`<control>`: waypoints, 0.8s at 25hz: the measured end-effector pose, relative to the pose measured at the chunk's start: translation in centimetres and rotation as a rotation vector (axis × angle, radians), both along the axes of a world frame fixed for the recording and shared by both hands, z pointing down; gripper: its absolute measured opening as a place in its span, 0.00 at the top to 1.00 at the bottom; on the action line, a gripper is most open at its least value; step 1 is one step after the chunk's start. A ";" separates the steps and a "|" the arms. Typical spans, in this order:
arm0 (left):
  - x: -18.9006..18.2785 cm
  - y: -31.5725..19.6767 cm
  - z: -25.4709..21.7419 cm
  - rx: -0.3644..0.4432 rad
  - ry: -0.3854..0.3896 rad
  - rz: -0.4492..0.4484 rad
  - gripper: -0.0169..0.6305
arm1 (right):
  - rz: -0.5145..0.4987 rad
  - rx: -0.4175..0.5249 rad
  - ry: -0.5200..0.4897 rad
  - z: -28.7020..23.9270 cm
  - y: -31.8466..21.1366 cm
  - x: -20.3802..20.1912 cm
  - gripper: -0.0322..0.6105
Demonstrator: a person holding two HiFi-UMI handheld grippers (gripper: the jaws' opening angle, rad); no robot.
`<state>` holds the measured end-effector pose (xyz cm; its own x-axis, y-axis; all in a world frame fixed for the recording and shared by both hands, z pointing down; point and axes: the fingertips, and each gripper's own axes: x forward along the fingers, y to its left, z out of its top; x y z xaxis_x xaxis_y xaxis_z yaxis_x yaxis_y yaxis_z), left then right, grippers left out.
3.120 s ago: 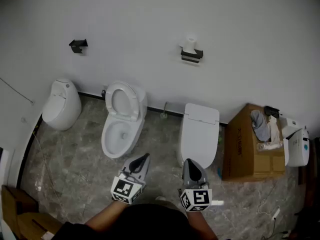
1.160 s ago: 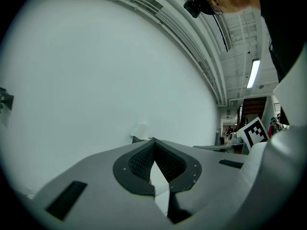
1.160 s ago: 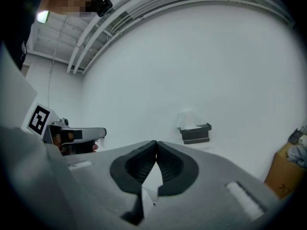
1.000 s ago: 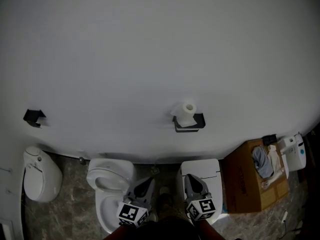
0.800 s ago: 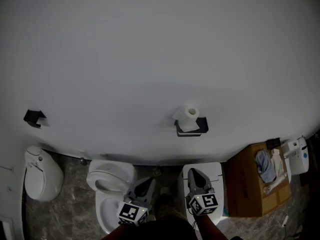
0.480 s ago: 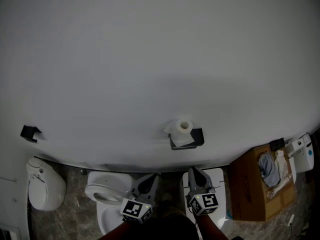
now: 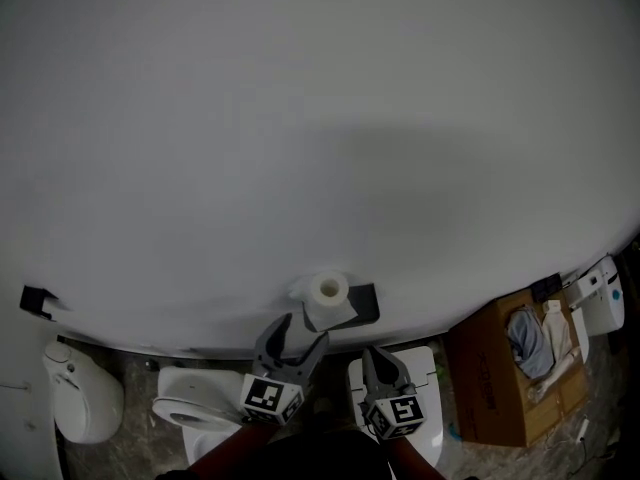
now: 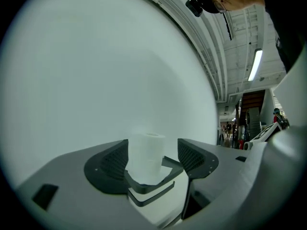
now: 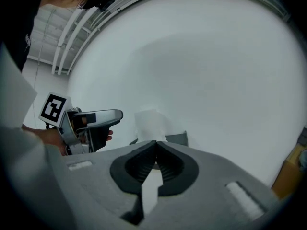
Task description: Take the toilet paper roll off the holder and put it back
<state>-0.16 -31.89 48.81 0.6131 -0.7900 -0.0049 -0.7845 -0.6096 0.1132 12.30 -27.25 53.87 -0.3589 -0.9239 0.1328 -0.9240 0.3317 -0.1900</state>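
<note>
Roll (image 7: 327,299) stands upright on wall holder (image 7: 363,303). Left gripper (image 7: 303,330) has just been opening: jaws apart, roll lined up in the gap, pads not on it. Advance level, close softly mid-roll, probably lift straight up. Right gripper (image 9: 155,145): jaws together, empty.
</note>
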 end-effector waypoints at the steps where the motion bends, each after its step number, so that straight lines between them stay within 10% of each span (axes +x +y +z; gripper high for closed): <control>1: 0.7 -0.9 0.4 0.001 -0.026 0.009 0.47 | 0.001 -0.004 0.000 0.3 -0.4 0.3 0.95; 20: 5.7 -8.8 3.2 -0.080 -0.200 -0.120 0.38 | 0.033 -0.047 -0.013 2.8 -4.6 5.5 0.95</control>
<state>5.50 -40.71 51.97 0.4974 -0.8500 0.1733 -0.8624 -0.5062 -0.0076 17.84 -31.84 56.68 -0.3303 -0.9280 0.1724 -0.9318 0.2914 -0.2164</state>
